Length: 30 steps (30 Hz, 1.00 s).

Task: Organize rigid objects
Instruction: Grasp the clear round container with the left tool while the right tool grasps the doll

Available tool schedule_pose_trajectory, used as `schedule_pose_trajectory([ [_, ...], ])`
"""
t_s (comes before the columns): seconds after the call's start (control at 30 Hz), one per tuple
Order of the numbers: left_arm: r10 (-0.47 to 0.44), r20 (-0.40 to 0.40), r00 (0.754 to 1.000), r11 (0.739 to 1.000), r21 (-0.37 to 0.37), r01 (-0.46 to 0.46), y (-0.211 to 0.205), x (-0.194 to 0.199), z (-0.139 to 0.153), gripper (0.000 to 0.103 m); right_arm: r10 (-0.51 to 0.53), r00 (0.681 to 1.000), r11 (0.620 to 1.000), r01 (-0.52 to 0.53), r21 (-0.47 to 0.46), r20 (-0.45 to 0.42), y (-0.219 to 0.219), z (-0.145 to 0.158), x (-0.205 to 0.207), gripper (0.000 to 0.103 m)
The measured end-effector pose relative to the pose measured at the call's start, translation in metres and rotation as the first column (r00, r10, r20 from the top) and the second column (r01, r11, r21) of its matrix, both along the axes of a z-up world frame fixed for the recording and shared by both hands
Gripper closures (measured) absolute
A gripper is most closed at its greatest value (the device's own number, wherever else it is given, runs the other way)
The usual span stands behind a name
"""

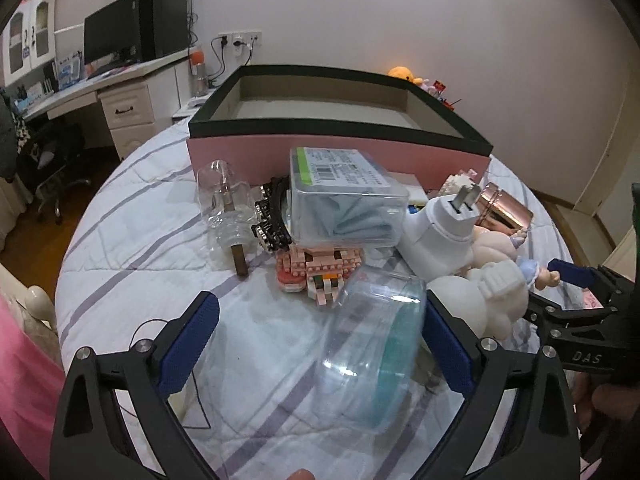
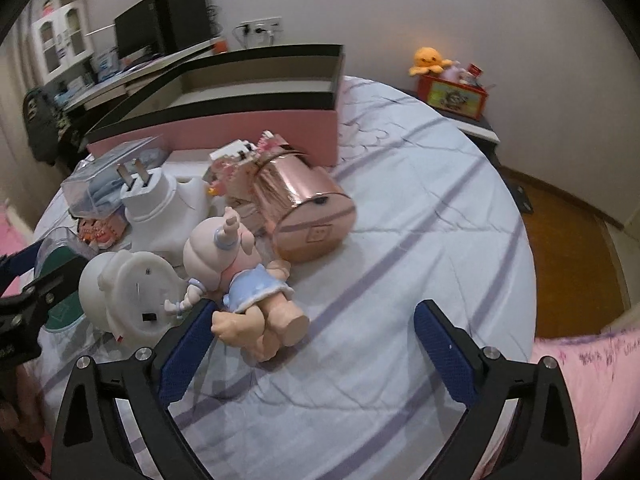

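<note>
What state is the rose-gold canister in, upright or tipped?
Tipped: the rose-gold canister lies on its side on the bedspread, flat end facing the camera.

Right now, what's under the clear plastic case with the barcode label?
The clear plastic case rests on a pink brick-built figure, with a black studded band wedged at its left. A folded blue cloth sits inside. The figure's top is covered by the case.

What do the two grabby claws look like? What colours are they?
Both look the same. The left gripper and the right gripper each have a black frame with triangle-shaped holes, round silver screws, and two fingers tipped with bumpy dark blue pads. In the left wrist view, the right gripper's side shows the white letters "DAS". No cables or sleeves are visible.
</note>
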<state>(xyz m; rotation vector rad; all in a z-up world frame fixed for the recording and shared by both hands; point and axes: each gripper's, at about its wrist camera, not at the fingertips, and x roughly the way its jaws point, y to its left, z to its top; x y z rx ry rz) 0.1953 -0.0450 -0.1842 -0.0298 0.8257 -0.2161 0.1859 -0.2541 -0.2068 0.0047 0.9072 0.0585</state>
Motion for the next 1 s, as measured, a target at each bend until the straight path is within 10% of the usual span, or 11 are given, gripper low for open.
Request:
schedule_pose_trajectory([
  [0.7,-0.079,-0.054,0.995,0.995,-0.064,0.076,-0.001,0.0,-0.006,0.066,0.152,0.988,0.987,-0.151,0.048,-0.012,0.012,0.006,0.001,0.022],
  [1.0,-0.075,-0.052,0.996,0.996,-0.059,0.071,0.003,-0.002,-0.005,0.066,0.151,0.989,0.987,-0.151,0.053,0.001,0.018,-0.001,0.014,0.029],
])
